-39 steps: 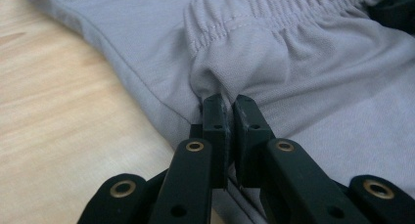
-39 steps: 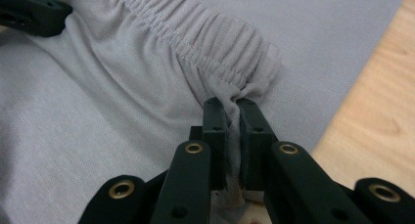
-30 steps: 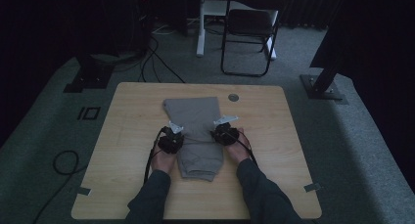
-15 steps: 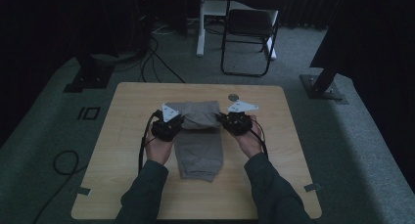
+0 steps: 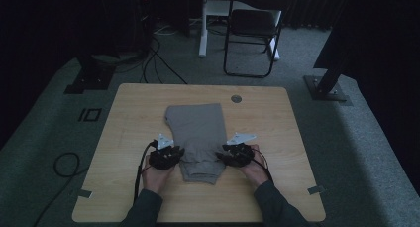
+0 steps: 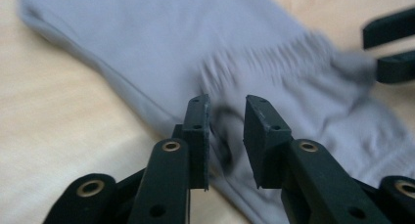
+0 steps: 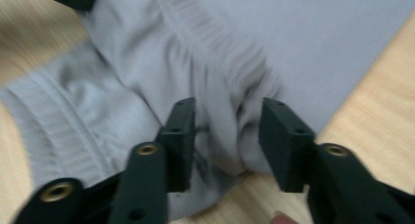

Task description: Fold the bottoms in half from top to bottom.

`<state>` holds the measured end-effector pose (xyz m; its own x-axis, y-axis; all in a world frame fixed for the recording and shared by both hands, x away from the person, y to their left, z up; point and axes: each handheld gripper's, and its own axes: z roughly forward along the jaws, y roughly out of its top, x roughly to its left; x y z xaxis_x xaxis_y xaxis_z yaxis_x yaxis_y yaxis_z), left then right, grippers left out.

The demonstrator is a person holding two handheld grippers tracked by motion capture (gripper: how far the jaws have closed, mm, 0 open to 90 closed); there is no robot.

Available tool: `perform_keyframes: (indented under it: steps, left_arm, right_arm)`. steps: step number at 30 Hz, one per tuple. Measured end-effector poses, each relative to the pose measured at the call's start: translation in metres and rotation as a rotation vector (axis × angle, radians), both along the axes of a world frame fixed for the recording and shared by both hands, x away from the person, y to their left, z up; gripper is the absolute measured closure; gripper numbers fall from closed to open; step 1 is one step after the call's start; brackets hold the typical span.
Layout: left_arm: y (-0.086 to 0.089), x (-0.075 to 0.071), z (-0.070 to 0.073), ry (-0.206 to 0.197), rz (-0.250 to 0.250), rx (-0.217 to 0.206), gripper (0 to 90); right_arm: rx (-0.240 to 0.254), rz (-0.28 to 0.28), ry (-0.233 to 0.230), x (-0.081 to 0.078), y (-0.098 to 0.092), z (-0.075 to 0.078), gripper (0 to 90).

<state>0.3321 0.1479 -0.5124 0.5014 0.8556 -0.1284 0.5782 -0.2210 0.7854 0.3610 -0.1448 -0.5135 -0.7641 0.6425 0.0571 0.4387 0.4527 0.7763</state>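
- Folded grey jersey garment (image 5: 196, 138) lying mid-table on the pale wooden table (image 5: 129, 118), ribbed band nearest.
- Left gripper (image 6: 226, 123) parted narrowly, right gripper (image 7: 225, 136) wider — both astride a fabric edge, not yet clamped.
- Best closed together, level — then lifted evenly.

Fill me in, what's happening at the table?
A person is working a grey garment on a wooden table with a handheld gripper in each hand. The left gripper and right gripper sit at opposite side edges of the cloth, near its ribbed end. Both have their jaws apart over bunched fabric, neither clamped on it yet. The far part of the garment lies flat.
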Motion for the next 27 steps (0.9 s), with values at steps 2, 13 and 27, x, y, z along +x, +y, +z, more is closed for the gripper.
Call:
perform_keyframes:
  steps: [2, 13, 27]
  left_arm:
    - [0.001, 0.012, 0.011, -0.008, 0.012, -0.009, 70.7]
    - [-0.017, 0.059, -0.030, 0.121, 0.043, 0.128, 79.0]
    - [-0.014, 0.016, -0.015, 0.038, -0.110, -0.032, 76.6]
  right_arm:
    - [0.042, -0.032, 0.005, 0.006, -0.005, 0.008, 58.6]
    - [-0.123, -0.190, 0.102, 0.044, 0.014, -0.029, 77.8]
    - [0.122, -0.048, 0.173, 0.021, -0.007, -0.024, 72.1]
